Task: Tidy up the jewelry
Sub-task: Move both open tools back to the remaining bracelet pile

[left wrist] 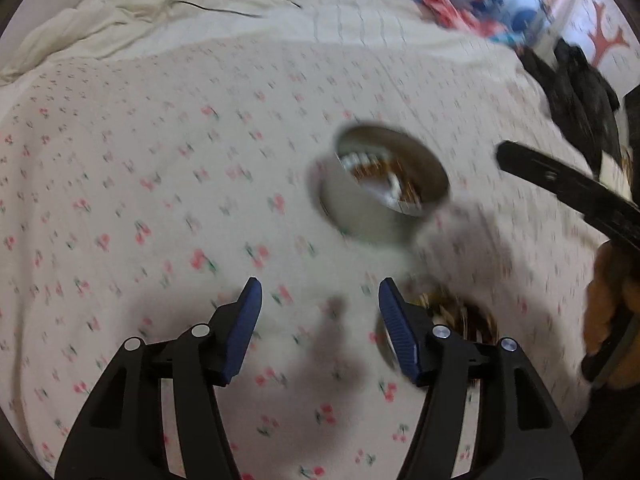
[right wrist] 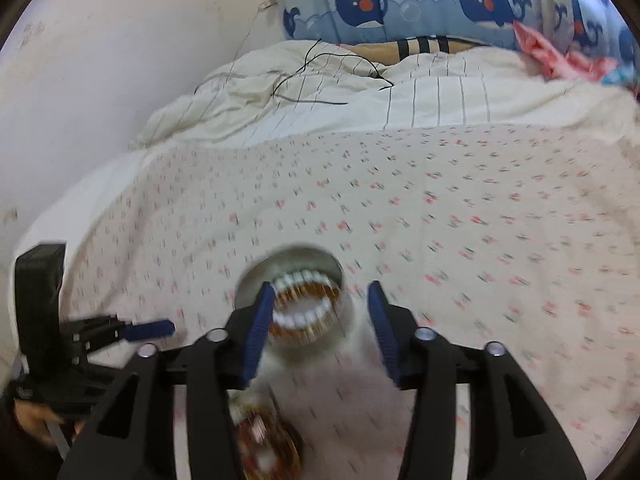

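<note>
A round silver tin [left wrist: 384,184] stands open on the cherry-print bedsheet [left wrist: 160,184], holding white bead and brown-gold bracelets [left wrist: 380,176]. It also shows in the right wrist view [right wrist: 296,308], with the bracelets [right wrist: 304,308] inside. A second pile of brown-gold jewelry [left wrist: 460,316] lies beside my left gripper's right finger, and below my right gripper [right wrist: 268,448]. My left gripper [left wrist: 320,320] is open and empty, short of the tin. My right gripper [right wrist: 318,324] is open, its fingers on either side of the tin. Both views are motion-blurred.
A rumpled cream duvet [right wrist: 320,92] and whale-print pillows [right wrist: 420,0] lie at the far end of the bed. A black cable [right wrist: 320,68] runs over the duvet. A wall [right wrist: 100,60] is at left. Dark clothing [left wrist: 576,88] lies at the bed's right edge.
</note>
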`<control>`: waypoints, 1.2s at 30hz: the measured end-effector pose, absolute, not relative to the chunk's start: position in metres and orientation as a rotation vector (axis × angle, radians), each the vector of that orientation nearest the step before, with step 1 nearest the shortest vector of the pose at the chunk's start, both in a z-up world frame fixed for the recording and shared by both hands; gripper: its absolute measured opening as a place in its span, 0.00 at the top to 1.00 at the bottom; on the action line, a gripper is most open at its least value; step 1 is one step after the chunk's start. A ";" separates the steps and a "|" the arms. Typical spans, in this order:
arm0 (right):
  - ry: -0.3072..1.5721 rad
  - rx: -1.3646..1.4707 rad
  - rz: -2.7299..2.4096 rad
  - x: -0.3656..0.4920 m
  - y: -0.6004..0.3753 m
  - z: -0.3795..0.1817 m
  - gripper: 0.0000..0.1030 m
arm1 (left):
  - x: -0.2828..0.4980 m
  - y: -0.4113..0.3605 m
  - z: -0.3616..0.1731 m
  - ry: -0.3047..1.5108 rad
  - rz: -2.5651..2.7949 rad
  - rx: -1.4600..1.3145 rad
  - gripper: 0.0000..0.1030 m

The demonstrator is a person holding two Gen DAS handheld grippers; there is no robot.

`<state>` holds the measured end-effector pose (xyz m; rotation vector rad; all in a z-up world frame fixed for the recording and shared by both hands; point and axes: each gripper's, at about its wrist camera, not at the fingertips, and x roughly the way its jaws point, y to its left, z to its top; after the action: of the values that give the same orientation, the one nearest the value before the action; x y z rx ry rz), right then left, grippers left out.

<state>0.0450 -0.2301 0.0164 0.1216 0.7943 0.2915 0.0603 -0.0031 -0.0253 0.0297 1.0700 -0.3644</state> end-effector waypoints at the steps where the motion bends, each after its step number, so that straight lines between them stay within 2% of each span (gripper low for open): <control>1: 0.806 0.118 0.283 0.035 -0.234 0.012 0.43 | 0.057 -0.008 -0.028 1.069 -0.371 0.052 0.44; 5: 0.892 0.183 0.245 0.015 -0.252 -0.010 0.43 | 0.050 -0.020 -0.033 1.043 -0.373 0.104 0.44; 7: 0.886 0.229 0.255 0.014 -0.257 -0.009 0.43 | 0.050 -0.021 -0.035 1.039 -0.384 0.083 0.44; 10: 0.869 0.258 0.268 0.015 -0.256 -0.006 0.37 | 0.051 -0.030 -0.035 1.018 -0.377 0.119 0.44; 20: 0.875 0.216 0.283 0.017 -0.242 -0.006 0.33 | 0.055 -0.056 -0.053 1.015 -0.335 0.287 0.44; 29: 0.887 0.204 0.281 0.017 -0.242 -0.005 0.31 | 0.072 -0.024 -0.054 1.049 -0.210 0.166 0.44; 31: 0.920 0.173 0.288 0.018 -0.238 -0.010 0.31 | 0.070 -0.029 -0.056 1.049 -0.226 0.192 0.49; 33: 0.961 0.179 0.319 0.020 -0.235 -0.017 0.31 | 0.068 -0.033 -0.057 1.055 -0.255 0.206 0.74; 36: 1.010 0.222 0.383 0.022 -0.232 -0.027 0.31 | 0.069 -0.032 -0.055 1.059 -0.260 0.212 0.93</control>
<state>0.0223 -0.2318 -0.0270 0.2221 1.0101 0.3830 0.0686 -0.0323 -0.0547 0.2116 1.0594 -0.2597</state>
